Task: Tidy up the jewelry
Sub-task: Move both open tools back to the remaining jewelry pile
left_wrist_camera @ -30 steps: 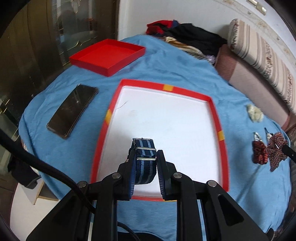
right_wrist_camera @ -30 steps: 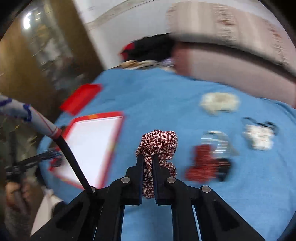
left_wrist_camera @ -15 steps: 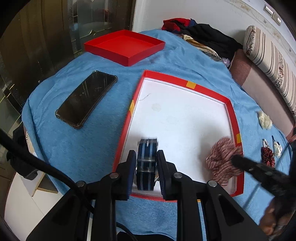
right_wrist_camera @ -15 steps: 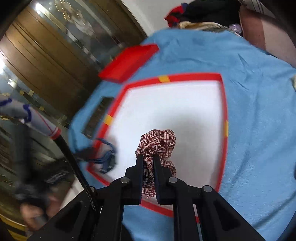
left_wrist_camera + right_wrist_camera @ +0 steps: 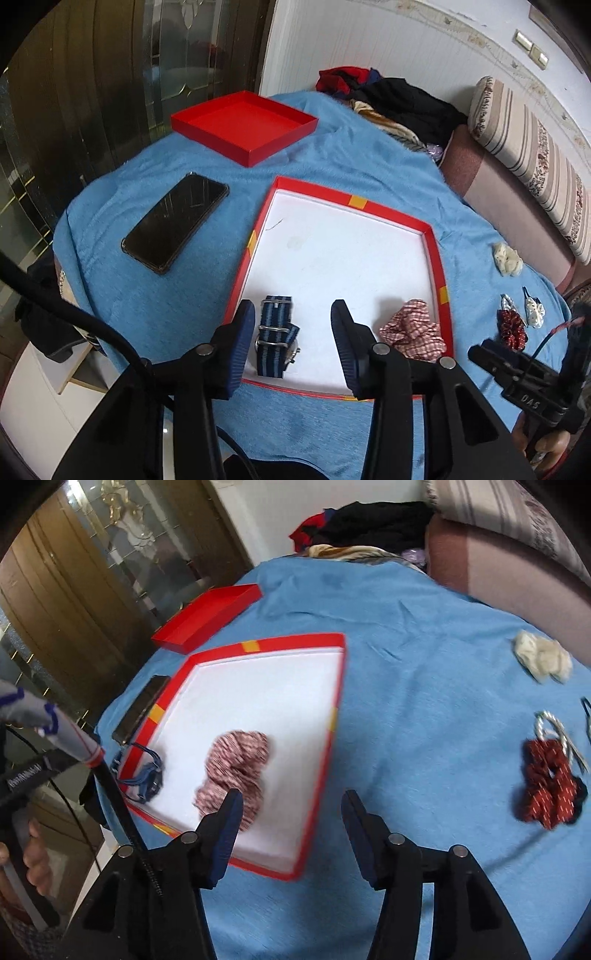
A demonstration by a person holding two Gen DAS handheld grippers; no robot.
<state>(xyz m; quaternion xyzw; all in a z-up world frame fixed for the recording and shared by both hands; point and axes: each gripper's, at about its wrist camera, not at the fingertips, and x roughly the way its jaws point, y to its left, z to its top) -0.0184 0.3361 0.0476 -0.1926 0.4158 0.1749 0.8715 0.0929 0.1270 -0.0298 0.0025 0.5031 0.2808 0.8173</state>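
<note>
Both tongs spread wide, nothing pinched; strap and scrunchie lie in the tray.

Left gripper point(image 5: 293, 341) at bottom centre of its view, fingers apart either side of the blue striped watch strap point(image 5: 275, 334), which lies flat on the white floor of the red-rimmed tray point(image 5: 437, 266), lower left corner. Plaid scrunchie point(image 5: 413, 334) sits in the tray's lower right corner, against the rim. Right gripper point(image 5: 291, 832) is open over the tray's near edge, scrunchie just beyond its left finger. Dark red scrunchie point(image 5: 550, 788) and cream scrunchie point(image 5: 541, 657) are on the blue cloth point(image 5: 424, 709), right side. Phone point(image 5: 175, 223) and red lid point(image 5: 243, 127) upper left.
</note>
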